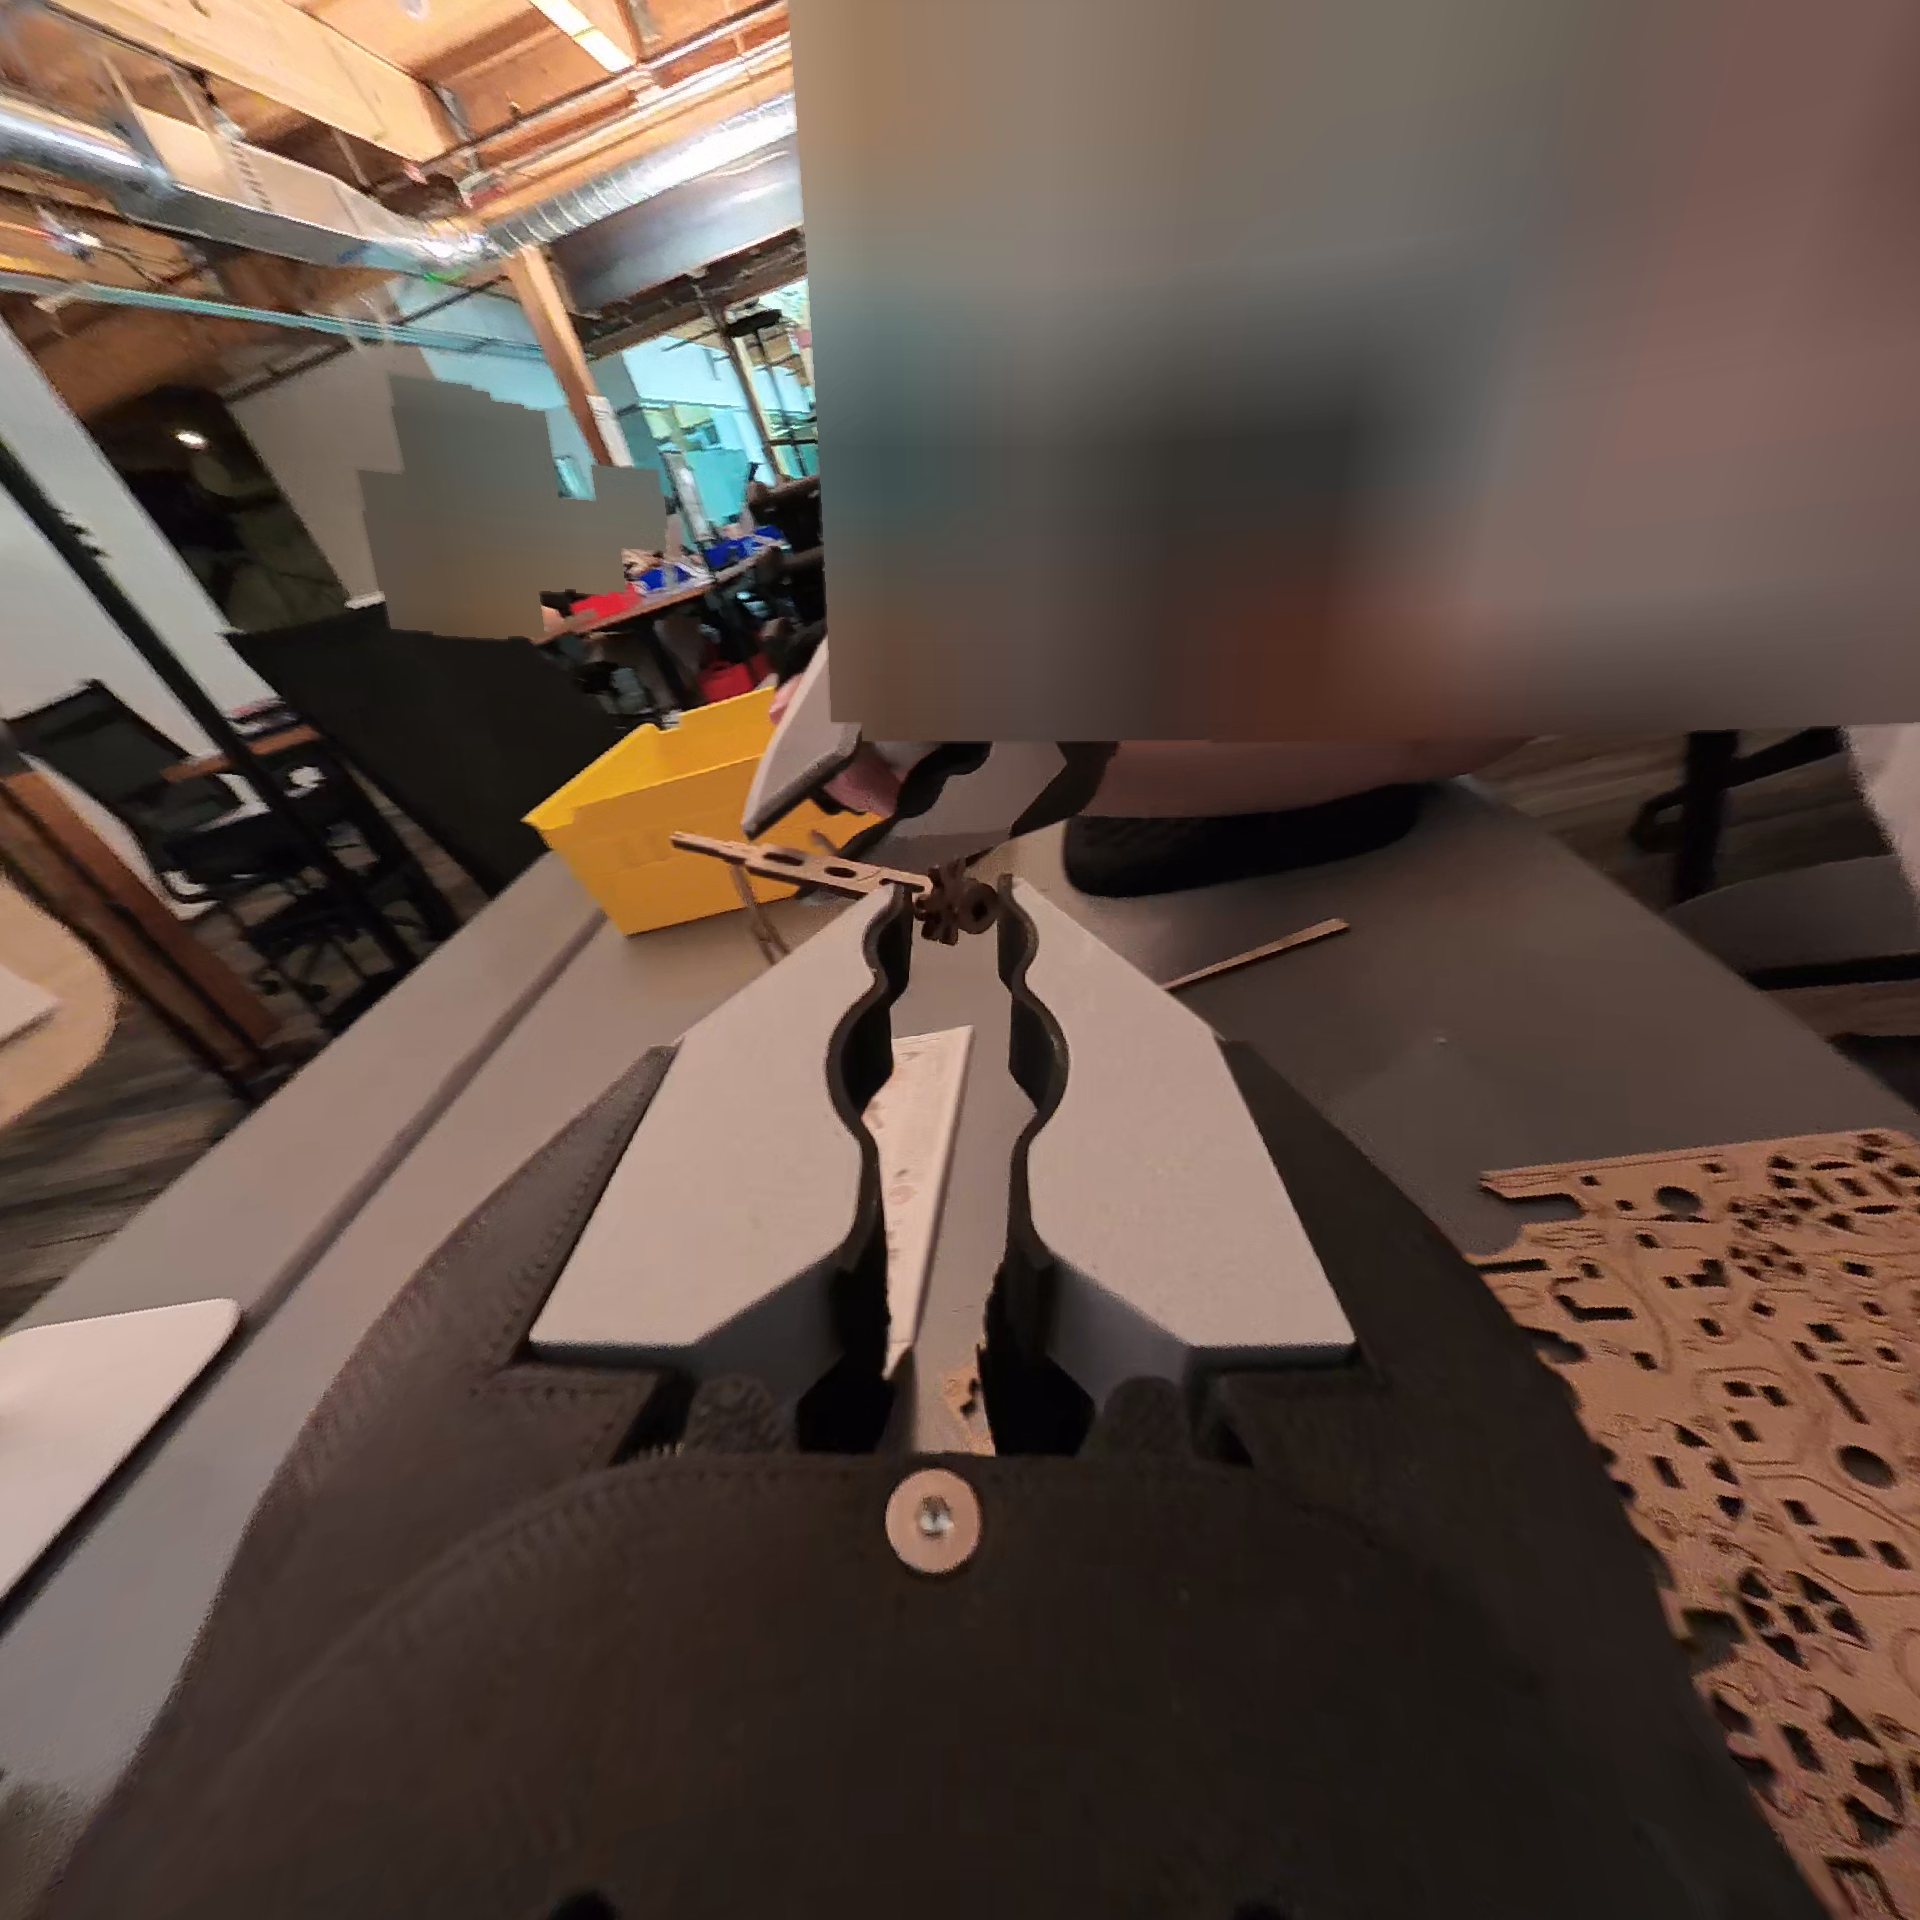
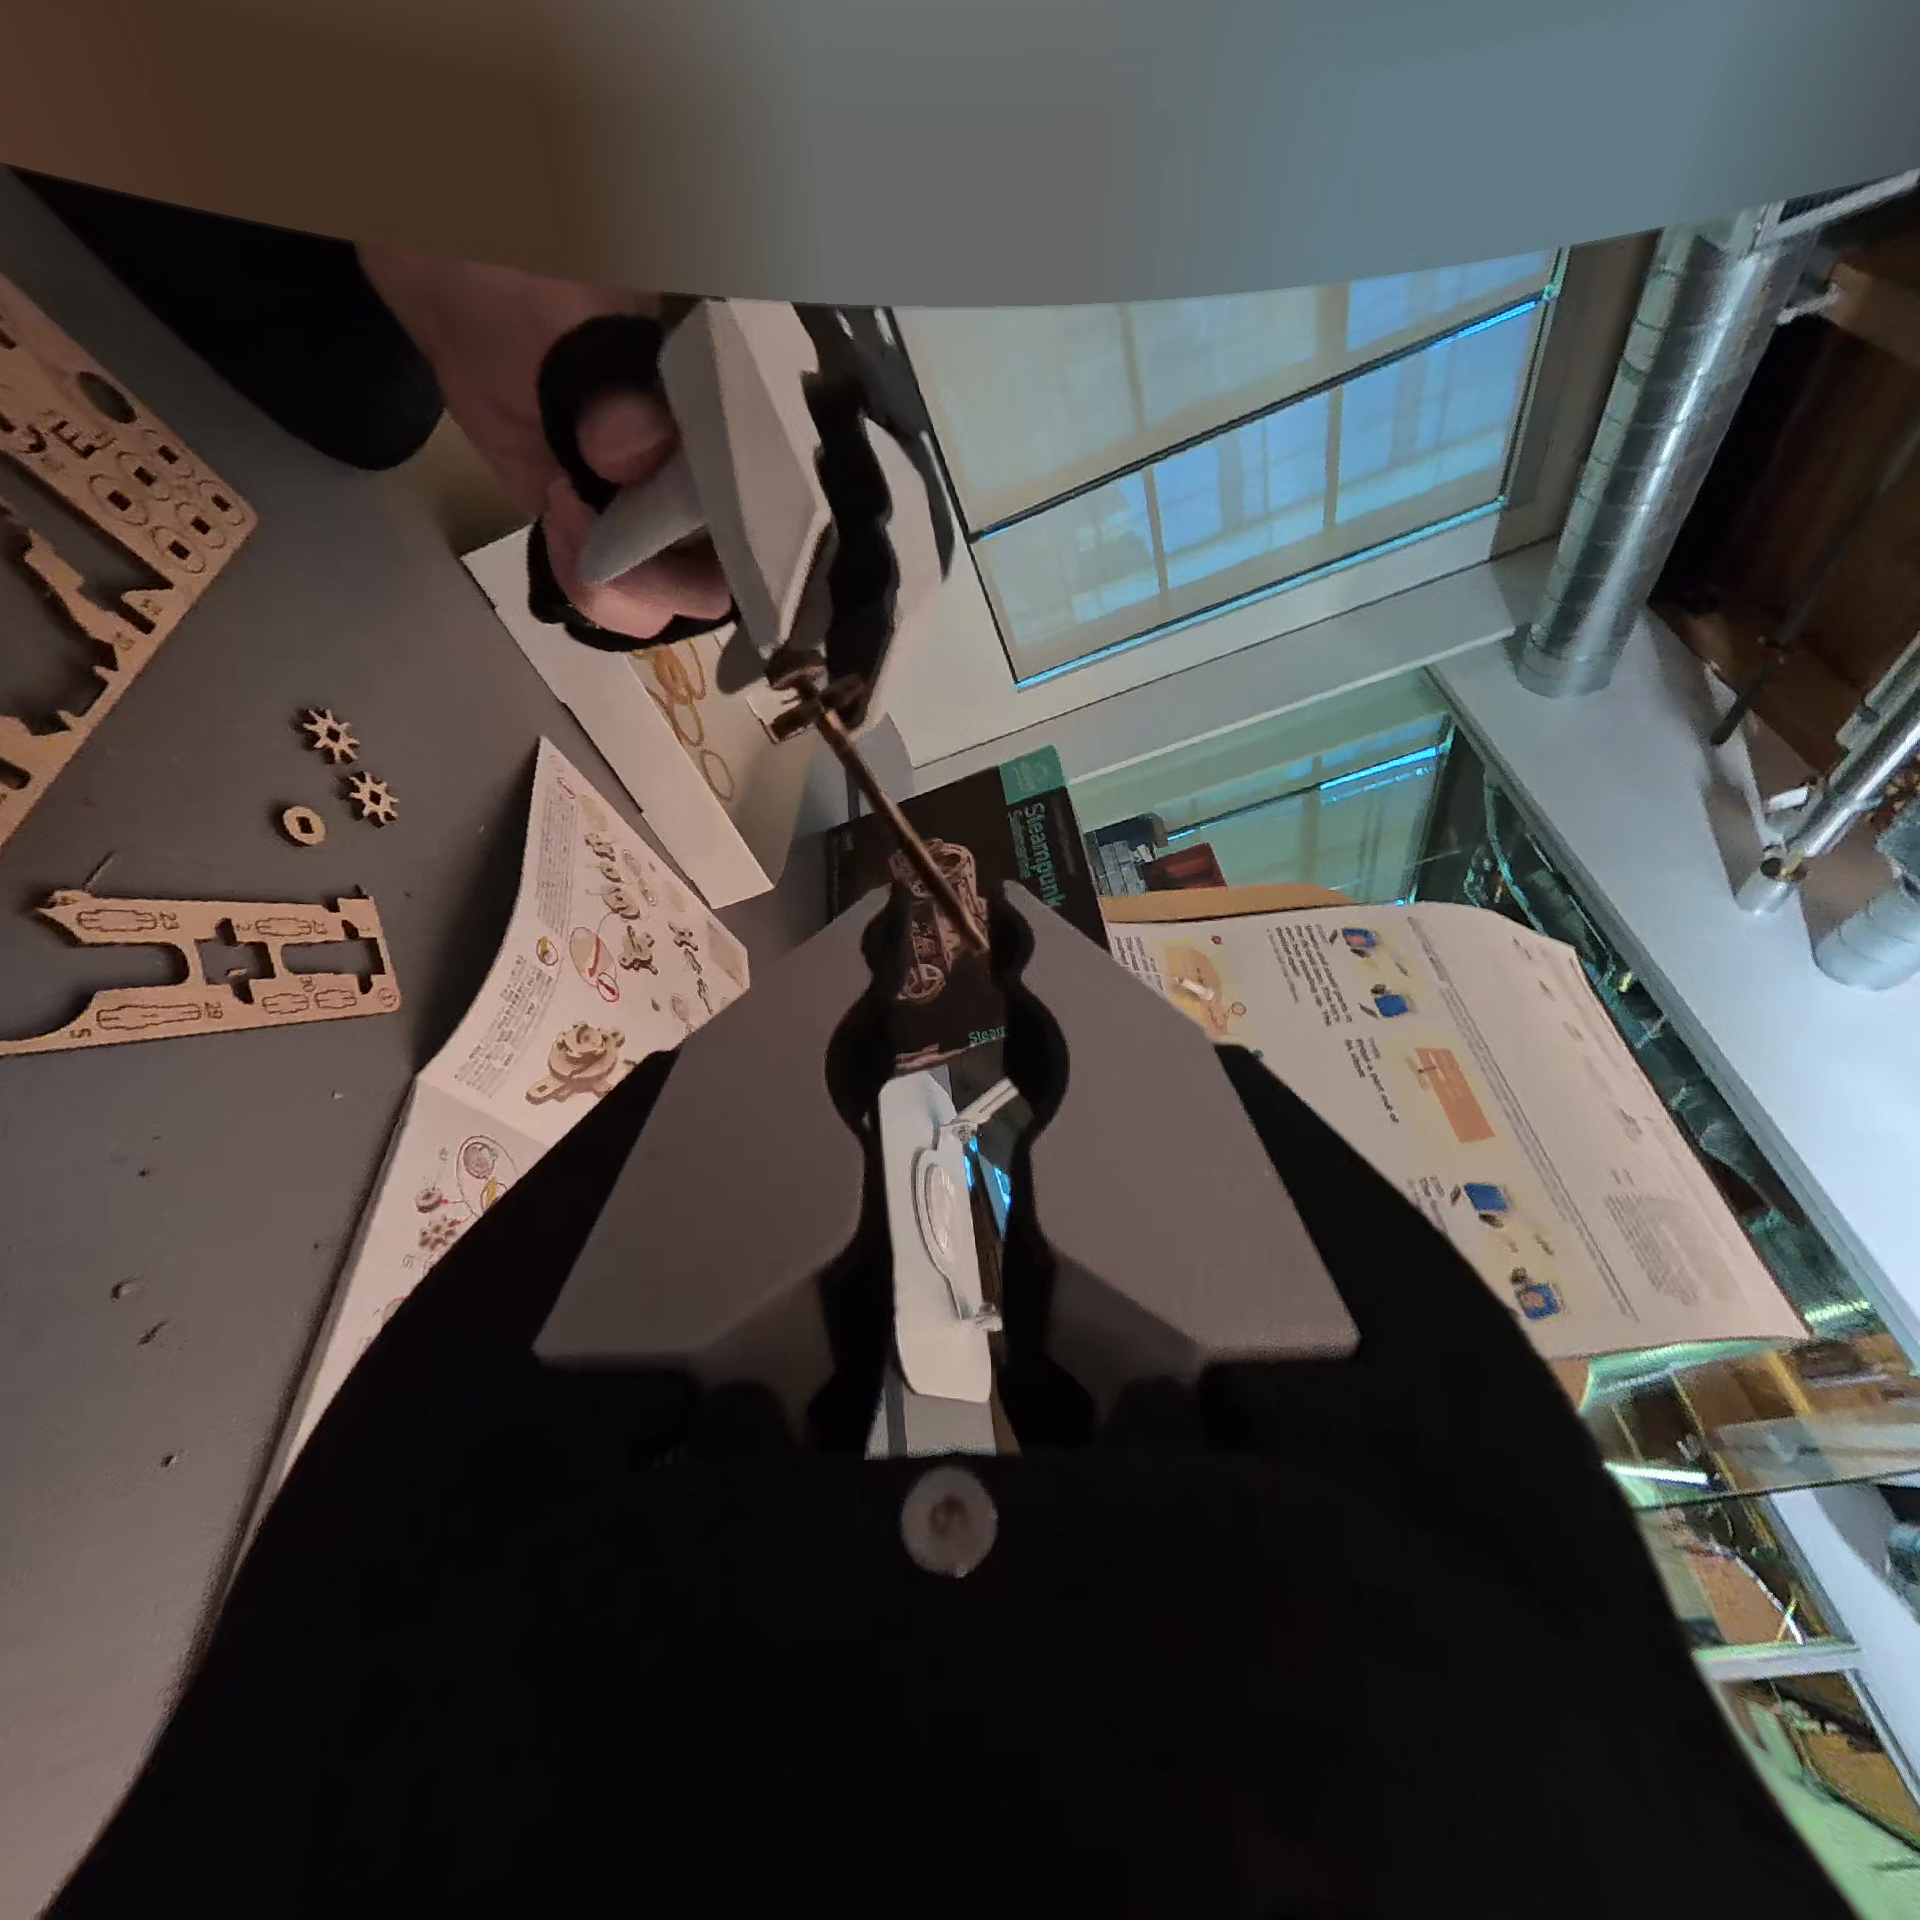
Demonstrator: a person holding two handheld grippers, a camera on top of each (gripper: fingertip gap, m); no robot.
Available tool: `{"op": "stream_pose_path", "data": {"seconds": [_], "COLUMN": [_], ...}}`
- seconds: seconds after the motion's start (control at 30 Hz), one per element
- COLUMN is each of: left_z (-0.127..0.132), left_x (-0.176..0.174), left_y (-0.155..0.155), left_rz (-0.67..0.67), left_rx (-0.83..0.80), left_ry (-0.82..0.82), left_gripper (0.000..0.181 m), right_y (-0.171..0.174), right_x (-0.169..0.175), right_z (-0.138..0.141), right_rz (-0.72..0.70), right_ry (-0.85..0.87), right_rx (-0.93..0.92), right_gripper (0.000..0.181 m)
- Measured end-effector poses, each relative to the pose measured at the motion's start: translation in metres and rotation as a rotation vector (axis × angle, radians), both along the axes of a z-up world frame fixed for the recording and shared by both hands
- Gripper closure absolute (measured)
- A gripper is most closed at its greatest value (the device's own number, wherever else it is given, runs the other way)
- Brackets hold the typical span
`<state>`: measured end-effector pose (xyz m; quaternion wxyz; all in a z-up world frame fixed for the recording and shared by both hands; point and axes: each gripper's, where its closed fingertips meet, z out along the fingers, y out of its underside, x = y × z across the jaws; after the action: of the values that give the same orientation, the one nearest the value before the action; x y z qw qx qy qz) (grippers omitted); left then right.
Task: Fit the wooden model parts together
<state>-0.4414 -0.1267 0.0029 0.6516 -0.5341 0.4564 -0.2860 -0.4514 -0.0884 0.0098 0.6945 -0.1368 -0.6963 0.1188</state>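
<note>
Close opposing wrist views, shared gear cluster (image 1: 951, 906).

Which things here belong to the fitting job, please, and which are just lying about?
In the job: left gripper, gear piece, right gripper, wooden strip.
Lying about: yellow bin, punched sheet, instruction leaflet, loose gears.

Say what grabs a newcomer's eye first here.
The left tongs pinch a small dark gear piece in mid-air, and the right tongs hold a thin wooden strip whose far end meets that gear. Next comes the punched wooden sheet lying on the table to the right in the left wrist view.
</note>
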Motion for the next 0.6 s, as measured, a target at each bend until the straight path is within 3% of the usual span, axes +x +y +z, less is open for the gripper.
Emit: {"op": "stream_pose_path", "data": {"seconds": [0.17, 0.33, 0.47, 0.6], "left_z": [0.004, 0.002, -0.002, -0.001], "left_x": [-0.011, -0.027, -0.021, -0.021], "left_y": [0.013, 0.033, 0.031, 0.031], "left_rz": [0.155, 0.363, 0.356, 0.363], "left_rx": [0.102, 0.19, 0.2, 0.212], "left_ry": [0.033, 0.123, 0.161, 0.163], "left_gripper": [0.167, 0.167, 0.167, 0.167], "right_y": [0.011, 0.005, -0.005, -0.002], "right_x": [0.001, -0.003, -0.014, -0.015], "right_z": [0.006, 0.01, 0.002, -0.005], "right_rz": [-0.008, 0.108, 0.195, 0.242], "right_ry": [0.025, -0.076, -0.211, -0.285], "right_rx": [-0.145, -0.617, -1.017, -1.214], "right_gripper": [0.169, 0.164, 0.156, 0.154]}}
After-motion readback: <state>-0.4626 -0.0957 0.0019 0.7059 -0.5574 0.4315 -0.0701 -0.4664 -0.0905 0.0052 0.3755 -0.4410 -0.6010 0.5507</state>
